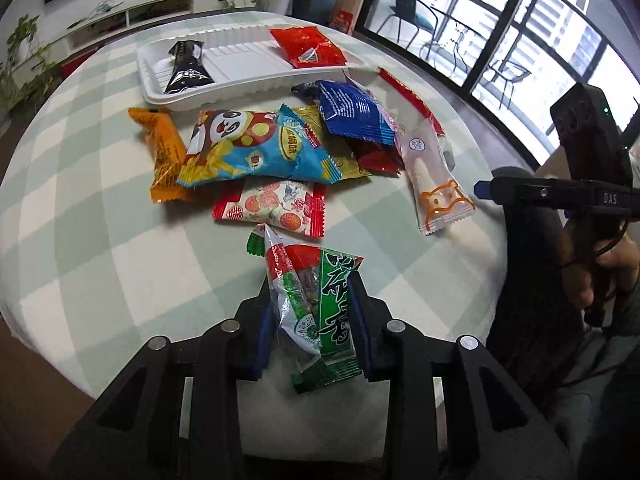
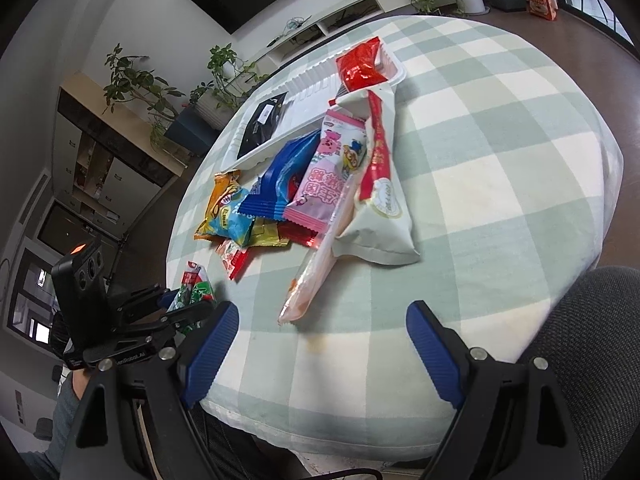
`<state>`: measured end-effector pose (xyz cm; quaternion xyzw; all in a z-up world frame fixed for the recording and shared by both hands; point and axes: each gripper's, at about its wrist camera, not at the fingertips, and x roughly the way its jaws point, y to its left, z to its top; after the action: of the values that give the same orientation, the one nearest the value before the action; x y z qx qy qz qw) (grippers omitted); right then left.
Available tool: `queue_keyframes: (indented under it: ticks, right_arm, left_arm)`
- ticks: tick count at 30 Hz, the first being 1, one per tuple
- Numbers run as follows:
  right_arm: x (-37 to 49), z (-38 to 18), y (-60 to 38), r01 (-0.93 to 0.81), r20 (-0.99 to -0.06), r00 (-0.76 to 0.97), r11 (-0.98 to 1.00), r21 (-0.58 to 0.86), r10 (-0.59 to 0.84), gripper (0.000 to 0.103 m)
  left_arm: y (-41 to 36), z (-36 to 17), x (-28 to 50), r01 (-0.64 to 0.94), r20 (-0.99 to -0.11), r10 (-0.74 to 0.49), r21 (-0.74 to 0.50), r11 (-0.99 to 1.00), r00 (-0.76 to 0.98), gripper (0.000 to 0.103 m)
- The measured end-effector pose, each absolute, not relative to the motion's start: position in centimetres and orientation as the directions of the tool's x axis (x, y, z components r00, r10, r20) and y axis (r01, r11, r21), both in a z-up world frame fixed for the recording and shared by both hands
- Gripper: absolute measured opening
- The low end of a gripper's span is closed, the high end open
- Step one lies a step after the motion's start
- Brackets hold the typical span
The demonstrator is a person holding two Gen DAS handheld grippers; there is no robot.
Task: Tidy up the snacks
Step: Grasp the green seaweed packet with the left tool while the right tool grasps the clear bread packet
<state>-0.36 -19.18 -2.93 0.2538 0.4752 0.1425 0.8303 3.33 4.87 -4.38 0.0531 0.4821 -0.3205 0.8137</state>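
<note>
Left wrist view shows our left claw [image 1: 314,320] pinching the green snack packet [image 1: 316,312] between its two blue pads, the packet standing upright and apparently lifted a little off the counter [image 1: 100,200], because a grip across its middle lets us carry it without crushing the ends. At twelve o'clock from it lies the loose pile: the panda bag [image 1: 256,148] on top, the orange packet [image 1: 164,152] at its nine o'clock, the blue packet [image 1: 356,112] at its two o'clock, and the red-and-white packet [image 1: 272,208] nearest us. Beyond the pile sits the white tray [image 1: 248,60], holding a black packet [image 1: 186,68] at its left end and a red packet [image 1: 308,46] at its right, so we judge the tray to be the sorting place and the green one bound for its bare middle. Right wrist view shows our right claw [image 2: 322,340] spread wide and empty over the counter's near edge, with the long clear sachet [image 2: 320,256] at its twelve o'clock, probably waiting its turn.
</note>
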Motion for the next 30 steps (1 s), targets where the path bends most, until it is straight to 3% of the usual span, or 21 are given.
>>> queue_keyframes:
  ticks: [17, 24, 26, 30]
  right_arm:
    - [3.1, -4.8, -17.5, 0.064, -0.759, 0.454, 0.832, 0.551, 0.467, 0.042]
    - [3.2, -5.2, -17.7, 0.061, -0.756, 0.457, 0.832, 0.552, 0.468, 0.032]
    - [3.2, -5.3, -17.6, 0.050, -0.751, 0.451, 0.826, 0.562, 0.483, 0.023]
    - [3.0, -5.2, -17.7, 0.044, -0.742, 0.457, 0.820, 0.570, 0.491, 0.020]
  left_arm:
    - [6.0, -3.9, 1.9, 0.490, -0.740, -0.550, -0.341, 0.802, 0.386, 0.030]
    - [5.8, -4.3, 2.2, 0.471, -0.740, -0.553, -0.358, 0.806, 0.384, 0.030]
    - [5.8, -4.4, 2.2, 0.468, -0.739, -0.554, -0.361, 0.806, 0.383, 0.030]
    - [5.9, -4.4, 2.2, 0.465, -0.737, -0.556, -0.365, 0.806, 0.384, 0.030]
